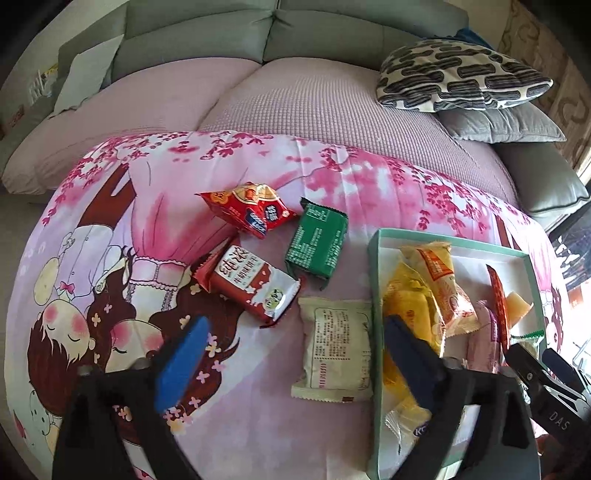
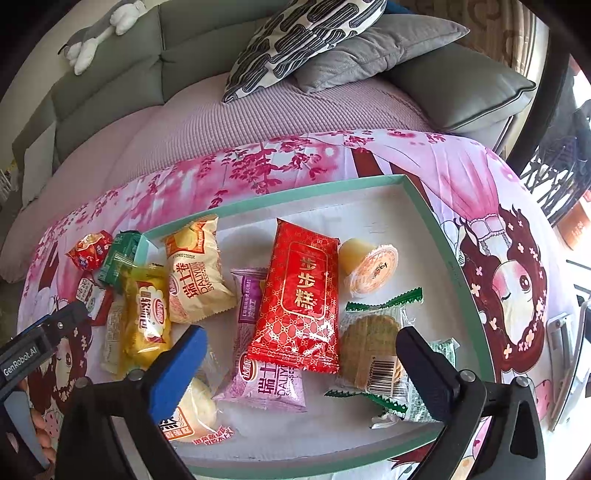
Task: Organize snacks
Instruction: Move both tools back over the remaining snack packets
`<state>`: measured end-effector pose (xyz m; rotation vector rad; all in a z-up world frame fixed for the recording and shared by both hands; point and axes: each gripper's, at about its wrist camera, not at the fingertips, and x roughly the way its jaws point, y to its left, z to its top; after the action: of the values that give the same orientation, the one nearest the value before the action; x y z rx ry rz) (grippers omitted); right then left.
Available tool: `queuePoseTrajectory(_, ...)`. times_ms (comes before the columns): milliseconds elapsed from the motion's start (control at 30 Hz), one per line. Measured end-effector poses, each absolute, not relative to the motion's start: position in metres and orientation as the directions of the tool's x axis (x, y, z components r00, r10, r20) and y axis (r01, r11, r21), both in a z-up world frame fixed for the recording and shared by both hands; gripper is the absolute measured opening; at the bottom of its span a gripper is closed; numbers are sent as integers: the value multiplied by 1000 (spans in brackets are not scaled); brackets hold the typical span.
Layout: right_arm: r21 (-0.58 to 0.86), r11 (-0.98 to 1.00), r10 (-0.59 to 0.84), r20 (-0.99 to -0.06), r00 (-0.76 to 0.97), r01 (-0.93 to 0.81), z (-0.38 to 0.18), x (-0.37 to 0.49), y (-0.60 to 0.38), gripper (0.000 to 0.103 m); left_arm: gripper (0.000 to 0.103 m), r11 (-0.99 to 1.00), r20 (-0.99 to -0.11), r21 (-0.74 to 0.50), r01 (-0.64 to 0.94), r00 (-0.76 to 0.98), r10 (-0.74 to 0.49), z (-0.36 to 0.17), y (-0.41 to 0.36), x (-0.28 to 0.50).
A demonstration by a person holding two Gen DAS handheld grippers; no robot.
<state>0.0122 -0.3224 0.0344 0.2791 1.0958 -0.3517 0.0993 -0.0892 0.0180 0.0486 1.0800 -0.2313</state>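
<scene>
A white tray with a green rim (image 1: 376,295) (image 2: 295,192) lies on the pink cartoon cloth and holds several snack packets. Left of it, loose on the cloth, are a cream packet (image 1: 334,350), a red-and-white packet (image 1: 251,288), a green packet (image 1: 317,243) and a red puffed packet (image 1: 251,208). My left gripper (image 1: 297,326) is open above the cream packet, gripping nothing. My right gripper (image 2: 301,336) is open over the tray above a red gold-patterned packet (image 2: 303,295), with a purple packet (image 2: 258,369) and a biscuit packet (image 2: 373,343) beside it.
A yellow packet (image 2: 147,314), a cream roll packet (image 2: 195,269) and a jelly cup (image 2: 369,269) also lie in the tray. Behind the cloth is a grey-green sofa (image 1: 192,44) with a patterned pillow (image 1: 461,74), a grey pillow (image 2: 369,48) and a plush toy (image 2: 99,33).
</scene>
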Motion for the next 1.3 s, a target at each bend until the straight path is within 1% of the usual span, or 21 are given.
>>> queuePoseTrajectory(267, 72, 915, -133, -876, 464, 397, 45, 12, -319, 103, 102, 980, -856, -56, 193, 496, -147, 27, -83, 100)
queuePoseTrajectory(467, 78, 927, -128, -853, 506, 366, 50, 15, -309, 103, 102, 985, -814, 20, 170, 575, -83, 40, -76, 97)
queuePoseTrajectory(633, 77, 941, -117, -840, 529, 330, 51, 18, -298, 103, 102, 988, -799, -40, 150, 589, -122, 48, -61, 99)
queuePoseTrajectory(767, 66, 955, -112, -822, 559, 289, 55, 21, -285, 103, 102, 992, -790, -18, 125, 607, -91, 51, -55, 99)
queuePoseTrajectory(967, 88, 967, -67, -817, 572, 239, 54, 26, -268, 103, 102, 995, -785, -51, 91, 612, -96, 53, -36, 104)
queuePoseTrajectory(1100, 92, 973, -46, -821, 569, 212, 53, 30, -255, 103, 102, 995, -793, -78, 65, 601, -102, 50, -21, 109)
queuePoseTrajectory(1300, 91, 981, -30, -802, 596, 171, 60, 36, -235, 103, 102, 994, -820, -105, 5, 565, -90, 41, 3, 117)
